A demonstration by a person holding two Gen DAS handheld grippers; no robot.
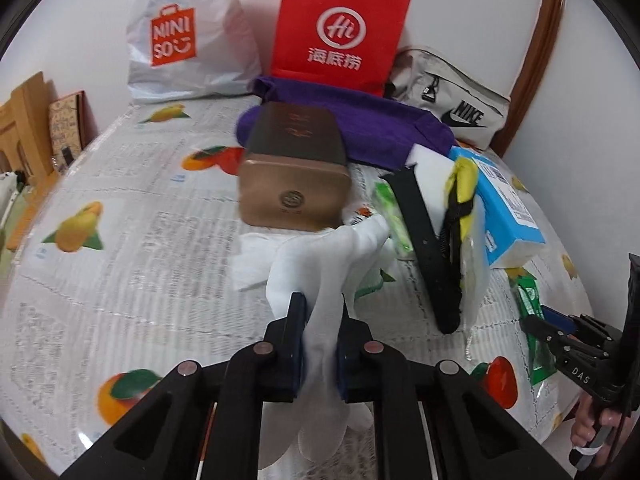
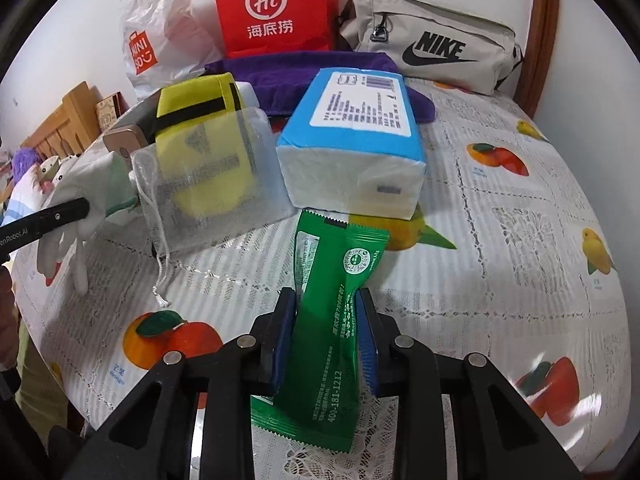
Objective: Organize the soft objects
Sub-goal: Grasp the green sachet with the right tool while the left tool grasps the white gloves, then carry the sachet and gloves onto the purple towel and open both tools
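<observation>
1. Gripping at once: left gripper [image 1: 320,340] has its jaws pinched narrow on the white glove [image 1: 320,264], right gripper [image 2: 326,336] clamps the green sachet [image 2: 332,340] just above the tablecloth [image 2: 500,240].
2. I'd lift both slowly; the glove's limp, the sachet slippery.
3. Readable: MINISO bag [image 1: 188,36], Hi bag [image 1: 340,28], NIKE pouch [image 2: 432,40], 400-181-1212 on the sachet.

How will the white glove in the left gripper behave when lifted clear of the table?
Probably floppy: the white glove bunches and folds between the left gripper pads, with fingers drooping below them. Likely light, since thin fabric drapes without pulling taut. It may drag or snag, as its far end lies against the gold tin on the table.
</observation>
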